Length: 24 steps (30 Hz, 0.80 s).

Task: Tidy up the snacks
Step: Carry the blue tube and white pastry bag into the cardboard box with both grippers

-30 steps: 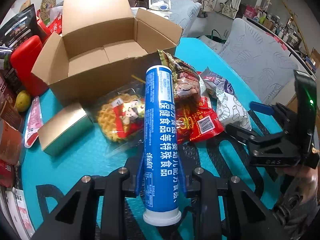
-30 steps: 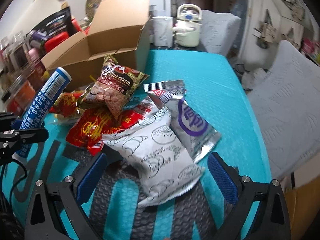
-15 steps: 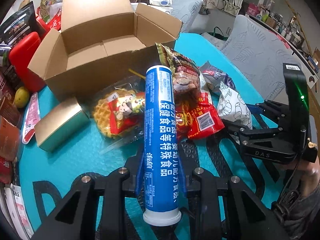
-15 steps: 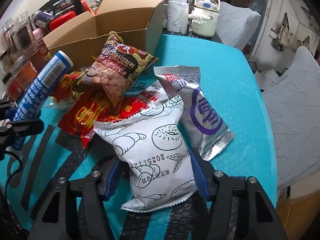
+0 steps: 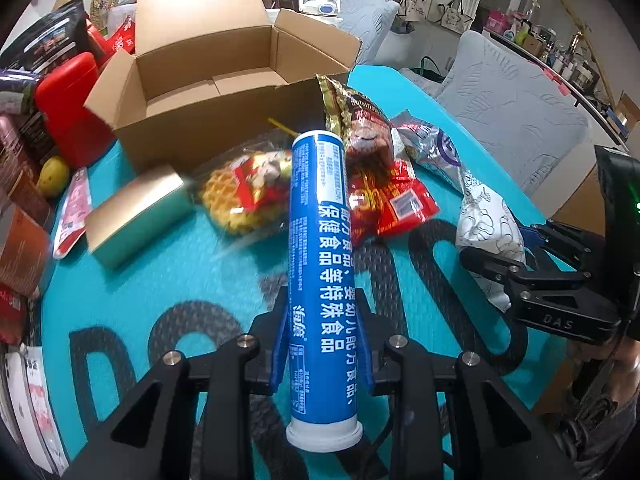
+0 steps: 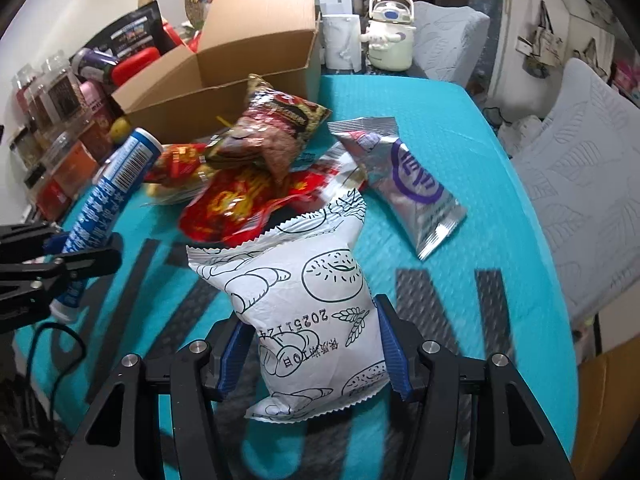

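The left tongs [image 5: 322,354] are clamped on a blue tube [image 5: 322,264], held in front of the open cardboard box [image 5: 208,80]. The right tongs [image 6: 314,346], whose jaws have just been closing, pinch a white bread packet [image 6: 304,312] near the snack pile [image 6: 248,184] before the box, over the teal tabletop [image 6: 460,184].

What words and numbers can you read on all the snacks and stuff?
"保健食品等特殊食品" on the blue tube in the left gripper.
"20251124", seen upside down, on the white bread bag in the right gripper.
"DAS" on the right gripper's side, in the left wrist view.
The brown cereal bag, red packet and silver pouch carry print too blurred to read.
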### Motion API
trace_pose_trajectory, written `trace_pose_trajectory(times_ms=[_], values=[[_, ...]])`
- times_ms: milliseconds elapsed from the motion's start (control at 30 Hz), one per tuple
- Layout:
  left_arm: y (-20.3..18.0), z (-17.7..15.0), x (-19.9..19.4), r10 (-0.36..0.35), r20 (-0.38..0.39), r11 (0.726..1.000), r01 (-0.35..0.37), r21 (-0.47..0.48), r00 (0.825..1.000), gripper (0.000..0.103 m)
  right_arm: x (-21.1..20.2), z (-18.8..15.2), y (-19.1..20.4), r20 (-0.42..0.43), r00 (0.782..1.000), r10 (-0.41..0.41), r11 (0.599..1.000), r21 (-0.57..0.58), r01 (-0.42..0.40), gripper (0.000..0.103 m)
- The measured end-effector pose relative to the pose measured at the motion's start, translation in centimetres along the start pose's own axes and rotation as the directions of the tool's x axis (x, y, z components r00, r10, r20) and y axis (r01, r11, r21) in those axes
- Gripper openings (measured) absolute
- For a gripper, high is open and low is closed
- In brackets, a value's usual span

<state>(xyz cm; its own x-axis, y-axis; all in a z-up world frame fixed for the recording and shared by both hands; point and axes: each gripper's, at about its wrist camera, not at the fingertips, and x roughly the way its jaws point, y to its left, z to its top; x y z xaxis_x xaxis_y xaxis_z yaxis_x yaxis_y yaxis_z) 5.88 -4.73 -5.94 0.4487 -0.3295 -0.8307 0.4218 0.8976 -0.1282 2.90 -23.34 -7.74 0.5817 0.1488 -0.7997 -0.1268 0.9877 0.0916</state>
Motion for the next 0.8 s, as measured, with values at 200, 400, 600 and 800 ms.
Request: trace_pose_trajectory(times_ms=[200, 400, 600, 800], values=[[0.9, -2.1, -1.8, 0.009, 0.026, 1.000, -0.009, -0.011, 1.000, 0.028, -1.5, -1.4, 2.0, 0.027, 1.000, 0.010, 1.000, 0.011, -0.010, 0.058], [2.0, -3.6, -4.0, 0.028, 0.072, 0.999, -0.026, -0.026, 0.997, 0.028, -3.0, -1.7, 5.1, 0.069, 0.997, 0.042, 0.999, -0.014, -0.041, 0.058], [3.2, -3.3, -6.3, 0.058, 0.139, 0.998, -0.054, -0.037, 0.989, 0.028, -4.0, -0.5, 7.9, 0.116, 0.988, 0.098, 0.994, -0.058, -0.091, 0.058], [4.1, -1.6, -8.0, 0.083, 0.200, 0.996, -0.075, -0.046, 0.976, 0.028, -4.8, 2.1, 9.7, 0.165, 0.975, 0.148, 0.987, -0.094, -0.133, 0.058]])
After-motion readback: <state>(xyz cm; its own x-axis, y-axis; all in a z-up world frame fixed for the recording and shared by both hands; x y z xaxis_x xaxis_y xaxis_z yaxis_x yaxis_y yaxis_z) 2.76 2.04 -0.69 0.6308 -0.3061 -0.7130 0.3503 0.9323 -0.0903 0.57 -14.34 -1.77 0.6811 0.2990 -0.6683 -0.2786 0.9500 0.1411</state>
